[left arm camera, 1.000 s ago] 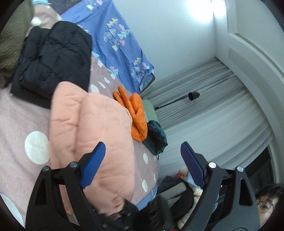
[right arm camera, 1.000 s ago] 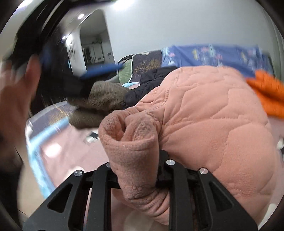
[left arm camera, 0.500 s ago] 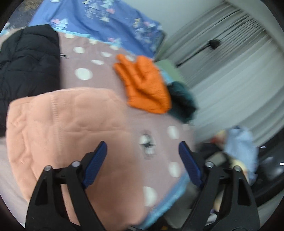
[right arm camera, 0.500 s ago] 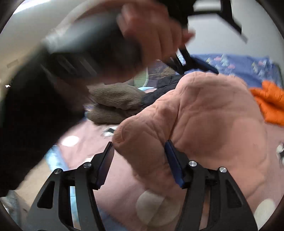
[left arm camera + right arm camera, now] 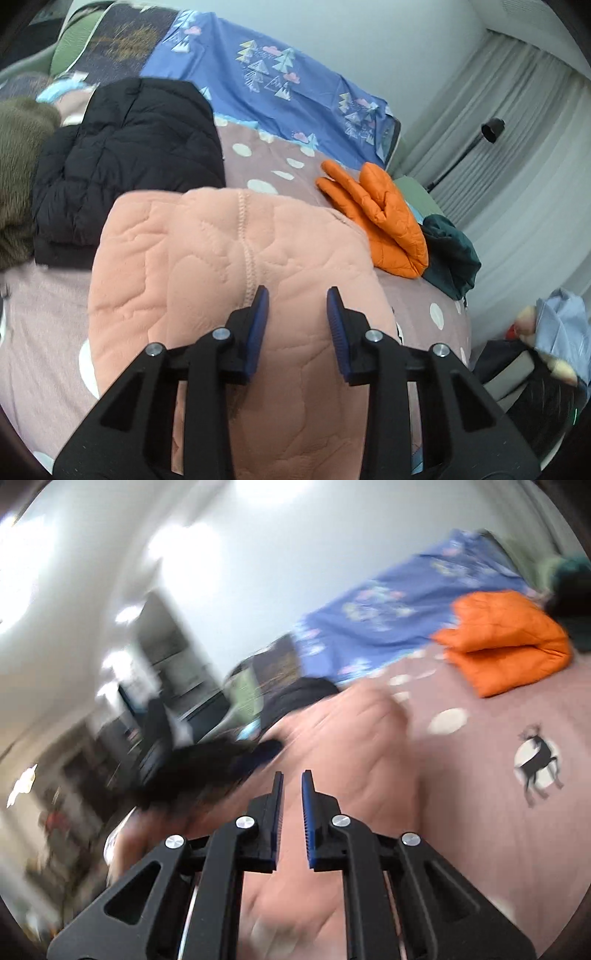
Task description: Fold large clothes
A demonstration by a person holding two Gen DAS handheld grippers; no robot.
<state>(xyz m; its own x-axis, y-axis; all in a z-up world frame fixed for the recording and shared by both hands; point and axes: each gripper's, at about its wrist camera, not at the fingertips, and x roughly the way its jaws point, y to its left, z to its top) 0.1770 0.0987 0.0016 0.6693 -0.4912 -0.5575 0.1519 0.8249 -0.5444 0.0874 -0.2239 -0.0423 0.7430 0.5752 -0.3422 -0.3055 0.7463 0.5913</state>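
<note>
Both grippers [image 5: 297, 295] [image 5: 292, 779] narrowed, empty, over pink garment [image 5: 207, 258].

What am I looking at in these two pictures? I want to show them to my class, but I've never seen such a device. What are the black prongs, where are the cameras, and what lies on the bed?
No robot here: a person holds a two-finger gripper in each hand, folding clothes. Each gripper carries a wide-angle camera looking forward along its fingers, so the black prongs with blue pads are the gripper itself.

The sharp picture comes from the left gripper. Its jaws stand apart above a pink quilted garment on the bed, holding nothing. Behind lie a black jacket, an orange jacket, a dark green garment and a brown one, on a dotted bedspread.

The blurred picture comes from the right gripper, which was moving. Its jaws are nearly together with nothing visibly between them, over the same pink garment.
</note>
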